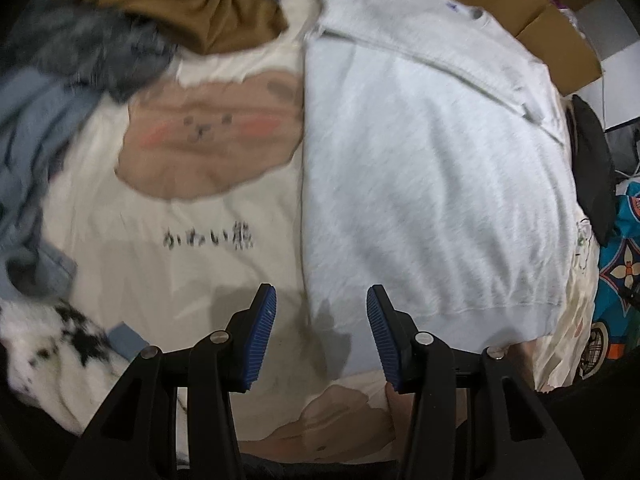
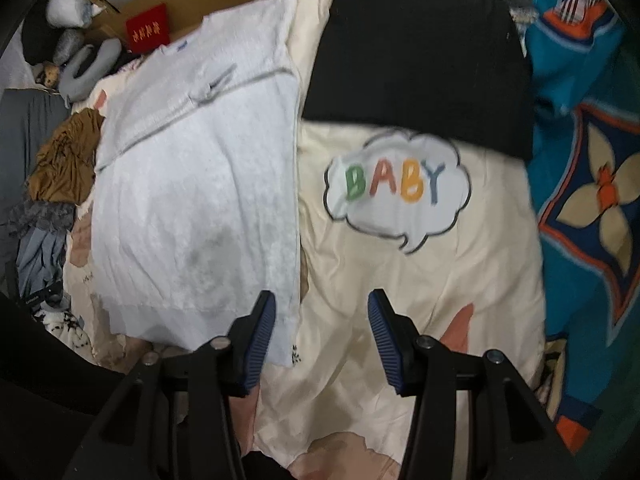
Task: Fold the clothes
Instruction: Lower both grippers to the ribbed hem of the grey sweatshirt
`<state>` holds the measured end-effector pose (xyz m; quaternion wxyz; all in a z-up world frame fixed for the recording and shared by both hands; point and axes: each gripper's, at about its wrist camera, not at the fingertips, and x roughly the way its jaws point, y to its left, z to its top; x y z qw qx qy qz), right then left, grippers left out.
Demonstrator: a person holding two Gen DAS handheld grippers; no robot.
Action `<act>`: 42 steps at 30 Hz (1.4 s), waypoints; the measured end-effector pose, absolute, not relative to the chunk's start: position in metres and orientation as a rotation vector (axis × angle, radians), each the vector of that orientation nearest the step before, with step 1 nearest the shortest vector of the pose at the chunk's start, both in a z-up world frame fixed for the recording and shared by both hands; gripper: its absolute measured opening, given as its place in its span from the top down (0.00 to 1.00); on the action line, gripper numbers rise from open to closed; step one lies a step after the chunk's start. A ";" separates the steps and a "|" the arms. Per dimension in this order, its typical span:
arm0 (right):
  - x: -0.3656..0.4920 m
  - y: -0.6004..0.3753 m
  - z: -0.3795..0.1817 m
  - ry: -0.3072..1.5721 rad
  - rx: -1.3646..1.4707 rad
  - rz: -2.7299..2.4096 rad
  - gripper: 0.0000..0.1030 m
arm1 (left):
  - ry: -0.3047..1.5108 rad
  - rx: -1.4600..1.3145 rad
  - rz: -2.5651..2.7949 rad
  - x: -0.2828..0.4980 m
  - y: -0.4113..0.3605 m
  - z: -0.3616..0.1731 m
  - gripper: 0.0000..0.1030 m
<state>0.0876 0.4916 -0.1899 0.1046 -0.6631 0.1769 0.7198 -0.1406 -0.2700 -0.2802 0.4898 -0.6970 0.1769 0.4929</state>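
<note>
A light grey sweatshirt [image 1: 420, 180] lies flat on a cream bed cover [image 1: 160, 280] printed with a bear face. My left gripper [image 1: 322, 320] hovers open just above the sweatshirt's near left corner, and the garment's left edge runs between its fingers. In the right wrist view the same sweatshirt [image 2: 192, 200] fills the left half. My right gripper [image 2: 322, 326] hangs open over its near right corner, with the left finger above the fabric and the right finger above the cream cover [image 2: 400, 300]. Nothing is pinched by either gripper.
A brown garment [image 1: 188, 4], a pile of blue-grey clothes [image 1: 40, 140] and a black-and-white fuzzy item [image 1: 52, 340] lie left of the sweatshirt. A black garment [image 2: 420, 60] and a teal patterned blanket [image 2: 580, 200] lie to its right. Cardboard [image 1: 540, 28] lines the far edge.
</note>
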 end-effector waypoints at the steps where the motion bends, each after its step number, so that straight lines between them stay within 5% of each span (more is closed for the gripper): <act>1: 0.089 0.490 -0.196 0.525 -1.966 2.108 0.59 | 0.436 -1.699 1.188 -0.137 -0.273 -0.285 0.54; 30: 0.104 0.438 -0.332 0.745 -2.130 1.965 0.59 | 0.514 -1.759 0.905 -0.046 -0.314 -0.363 0.55; 33: 0.100 0.433 -0.340 0.745 -2.142 1.951 0.59 | 0.472 -1.759 0.890 -0.042 -0.318 -0.361 0.69; 39: 0.102 0.424 -0.347 0.725 -2.143 1.936 0.90 | 0.481 -1.737 0.923 -0.042 -0.326 -0.365 0.69; 42: 0.105 0.428 -0.339 0.741 -2.108 1.950 0.92 | 0.468 -1.740 0.928 -0.044 -0.329 -0.365 0.69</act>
